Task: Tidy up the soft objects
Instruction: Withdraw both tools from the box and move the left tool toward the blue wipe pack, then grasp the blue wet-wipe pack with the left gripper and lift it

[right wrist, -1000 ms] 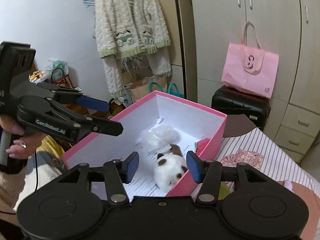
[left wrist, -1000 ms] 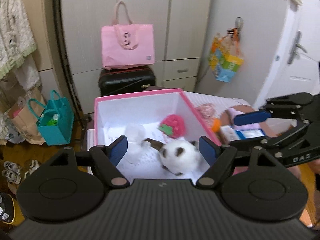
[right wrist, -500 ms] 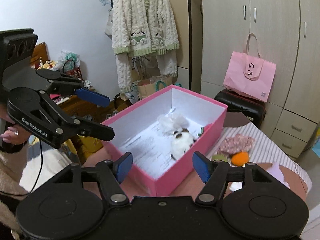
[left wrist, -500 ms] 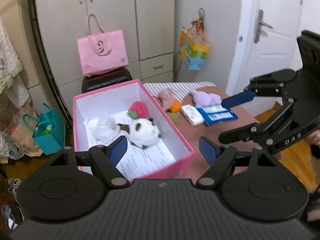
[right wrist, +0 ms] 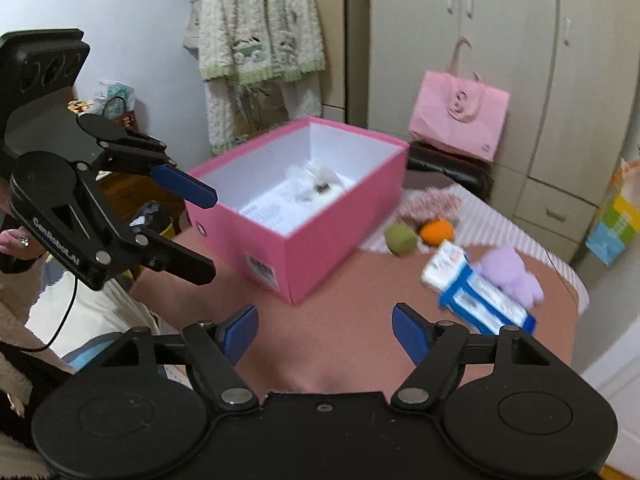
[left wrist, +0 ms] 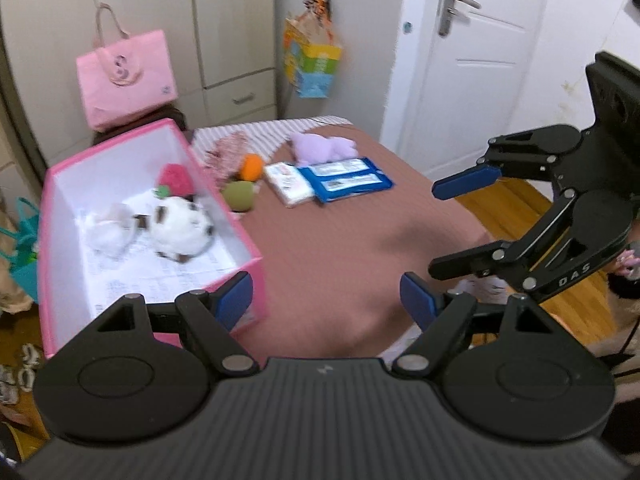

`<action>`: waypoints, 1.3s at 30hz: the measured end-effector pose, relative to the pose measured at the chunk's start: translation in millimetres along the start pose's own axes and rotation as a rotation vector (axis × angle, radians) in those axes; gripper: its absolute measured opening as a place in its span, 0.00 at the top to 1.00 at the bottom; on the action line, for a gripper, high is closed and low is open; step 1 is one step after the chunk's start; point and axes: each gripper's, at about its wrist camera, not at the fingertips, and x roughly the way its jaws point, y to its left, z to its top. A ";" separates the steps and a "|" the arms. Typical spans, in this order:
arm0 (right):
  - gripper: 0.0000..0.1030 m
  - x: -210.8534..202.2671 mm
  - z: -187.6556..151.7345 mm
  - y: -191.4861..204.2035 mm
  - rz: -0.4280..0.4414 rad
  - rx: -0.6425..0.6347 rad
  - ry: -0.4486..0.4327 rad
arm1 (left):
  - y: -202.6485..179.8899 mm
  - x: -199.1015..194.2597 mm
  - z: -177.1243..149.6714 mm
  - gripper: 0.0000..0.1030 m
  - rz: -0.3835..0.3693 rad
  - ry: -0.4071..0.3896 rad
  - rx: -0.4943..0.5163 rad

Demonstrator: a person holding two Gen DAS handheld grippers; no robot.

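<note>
Two grippers hang above a brown-covered table (left wrist: 320, 248), both spread and holding nothing. At the far left of the left wrist view, a teal bag (left wrist: 24, 248) stands on the floor beside the pink box (left wrist: 248, 240), which sits open on the table's left side. Inside the box, on printed paper, lie a crumpled white wad (left wrist: 108, 232), a white plush with brown patches (left wrist: 180, 228) and, farther back, a red strawberry plush (left wrist: 176, 180). Behind the box a pink tote (left wrist: 126, 80) rests against the wardrobe. Just right of the box lie a green ball (left wrist: 239, 196) and an orange ball (left wrist: 251, 167), with what looks like a pink knitted piece (left wrist: 224, 156) behind them, though blur makes it hard to be sure. Further right lie a white packet (left wrist: 289, 183) and a blue wipes pack (left wrist: 346, 179) touching it, and a lilac plush (left wrist: 322, 147) sits at their far edge. The left gripper (left wrist: 328, 300) holds its blue pads apart over bare cloth near the box's near corner. The right gripper (left wrist: 452, 232) is at the right edge of the table; its jaws have just been opening, with nothing between them. In the right wrist view, a hand (right wrist: 18, 240) grips the left gripper's handle at the far left.
</note>
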 end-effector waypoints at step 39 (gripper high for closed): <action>0.13 116.7 -64.8 -144.3 -0.345 0.100 -0.178 | 14.8 226.2 48.4 0.52 0.048 -0.228 -0.374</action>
